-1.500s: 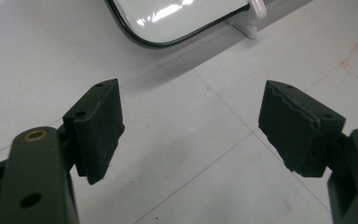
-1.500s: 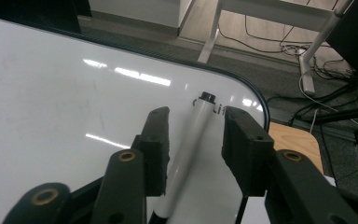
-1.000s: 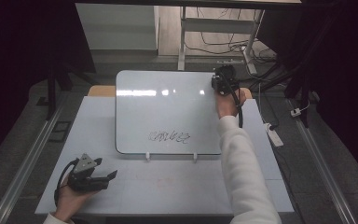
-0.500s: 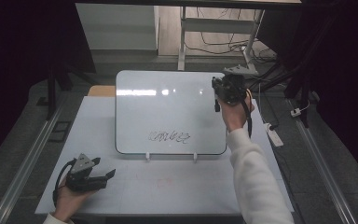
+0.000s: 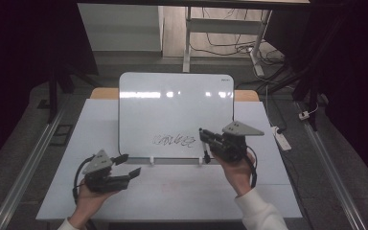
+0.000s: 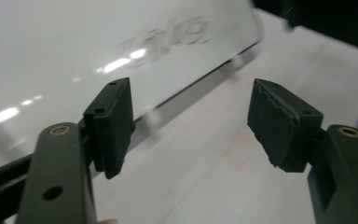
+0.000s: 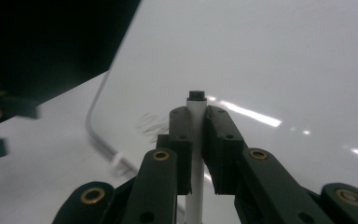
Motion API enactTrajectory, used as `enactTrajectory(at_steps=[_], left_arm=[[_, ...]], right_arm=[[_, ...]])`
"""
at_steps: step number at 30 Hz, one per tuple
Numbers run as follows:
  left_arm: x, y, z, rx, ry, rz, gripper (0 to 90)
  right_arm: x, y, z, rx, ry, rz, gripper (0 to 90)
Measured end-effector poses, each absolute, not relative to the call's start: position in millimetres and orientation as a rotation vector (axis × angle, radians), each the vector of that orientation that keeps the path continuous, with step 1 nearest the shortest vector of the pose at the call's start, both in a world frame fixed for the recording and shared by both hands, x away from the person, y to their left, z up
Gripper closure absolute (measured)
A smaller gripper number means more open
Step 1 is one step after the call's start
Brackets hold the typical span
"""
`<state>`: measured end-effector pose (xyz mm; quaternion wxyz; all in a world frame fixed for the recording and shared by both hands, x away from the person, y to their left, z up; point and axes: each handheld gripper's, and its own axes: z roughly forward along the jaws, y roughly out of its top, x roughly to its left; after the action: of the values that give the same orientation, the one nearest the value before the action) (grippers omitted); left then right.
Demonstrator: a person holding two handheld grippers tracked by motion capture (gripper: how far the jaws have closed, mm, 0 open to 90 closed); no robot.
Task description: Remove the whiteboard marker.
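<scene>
A white whiteboard (image 5: pixel 172 103) stands propped on the pale table (image 5: pixel 172 191). A dark scribble (image 5: pixel 173 140) runs along its lower part. My right gripper (image 5: pixel 203 137) is held at the board's lower right, just right of the scribble, shut on a white marker (image 5: pixel 205 154). In the right gripper view the marker (image 7: pixel 196 140) stands upright between the closed jaws, its dark tip toward the whiteboard (image 7: pixel 284 56). My left gripper (image 5: pixel 127 165) hovers over the table in front of the board's lower left corner, open and holding nothing. The left gripper view shows the scribble (image 6: pixel 168 37) beyond its wide-apart jaws.
The board rests on small white clips (image 5: pixel 152 160) along its lower edge. A white power strip (image 5: pixel 280 136) lies off the table's right side. Metal rails (image 5: pixel 28 163) run along both sides, and cables (image 5: pixel 235 45) lie on the floor behind the table.
My right gripper has come down from the board's upper right corner to its lower right, beside the scribble, still holding the marker. The left gripper has barely moved.
</scene>
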<state>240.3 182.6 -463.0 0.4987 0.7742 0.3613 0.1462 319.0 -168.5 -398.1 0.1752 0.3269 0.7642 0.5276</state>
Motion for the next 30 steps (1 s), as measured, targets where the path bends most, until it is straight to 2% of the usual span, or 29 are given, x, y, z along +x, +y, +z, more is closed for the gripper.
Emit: enactTrajectory(at_steps=[1,8,14,21,22,23,26,30], left_arm=[[240,183,-463,1.873,0.874,0.354,33.4],[269,117,-452,1.888,0.756,0.198,38.4],[275,90,-452,1.907,0.701,0.163,44.9],[279,85,-453,1.901,0.686,0.136,53.7],[279,85,-453,1.903,0.684,0.132,58.0],[279,85,-453,1.905,0.682,0.132,58.0],[280,86,-454,1.907,0.671,0.118,69.7],[282,91,-455,1.903,0.689,0.108,76.0]], right_arm=[[319,-168,-398,0.926,2.165,1.495,80.6],[298,-144,-415,0.823,2.218,1.567,80.5],[294,-138,-421,0.806,2.226,1.59,80.5],[287,-129,-423,0.771,2.241,1.607,80.5],[284,-127,-423,0.757,2.244,1.608,80.5],[284,-127,-423,0.757,2.244,1.608,80.5],[281,-121,-424,0.743,2.261,1.613,80.5],[280,-119,-425,0.729,2.259,1.611,80.3]])
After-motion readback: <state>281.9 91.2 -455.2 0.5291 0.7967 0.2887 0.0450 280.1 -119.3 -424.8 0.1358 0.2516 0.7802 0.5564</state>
